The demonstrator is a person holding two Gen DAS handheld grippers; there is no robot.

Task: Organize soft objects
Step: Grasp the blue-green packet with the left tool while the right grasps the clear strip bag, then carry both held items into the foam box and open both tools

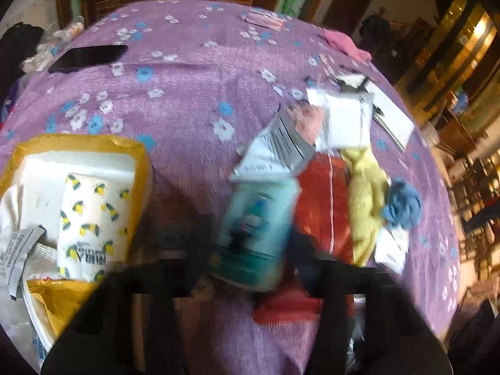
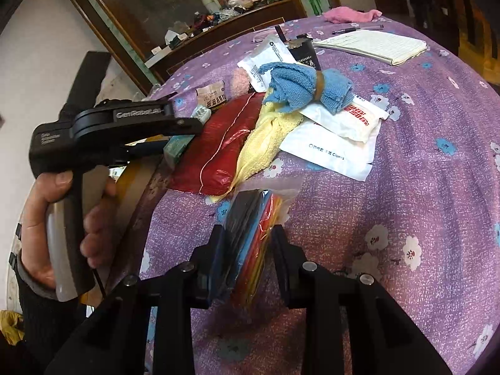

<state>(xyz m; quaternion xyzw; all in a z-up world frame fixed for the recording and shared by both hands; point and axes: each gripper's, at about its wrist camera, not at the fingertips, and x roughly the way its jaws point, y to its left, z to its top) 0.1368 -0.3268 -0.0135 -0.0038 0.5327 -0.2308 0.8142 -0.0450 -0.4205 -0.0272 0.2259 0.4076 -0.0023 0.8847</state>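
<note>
My left gripper [image 1: 250,268] is shut on a teal soft packet [image 1: 256,231], blurred by motion, held above the purple flowered tablecloth [image 1: 187,93]. It also shows in the right wrist view [image 2: 178,134], next to a red pouch [image 2: 218,147]. My right gripper [image 2: 248,250] is shut on a clear bag of coloured sheets [image 2: 250,237], held above the cloth. A pile lies ahead: yellow towel [image 2: 265,137], blue cloth bundle [image 2: 306,84], white packets [image 2: 337,143]. A yellow-rimmed white bin [image 1: 81,162] at the left holds a lemon-print tissue pack [image 1: 90,225].
A black phone [image 1: 87,57] lies at the far left of the table. A pink cloth [image 2: 350,14], pens and a notepad [image 2: 375,45] lie at the far side. A wooden cabinet [image 2: 187,15] stands behind the table.
</note>
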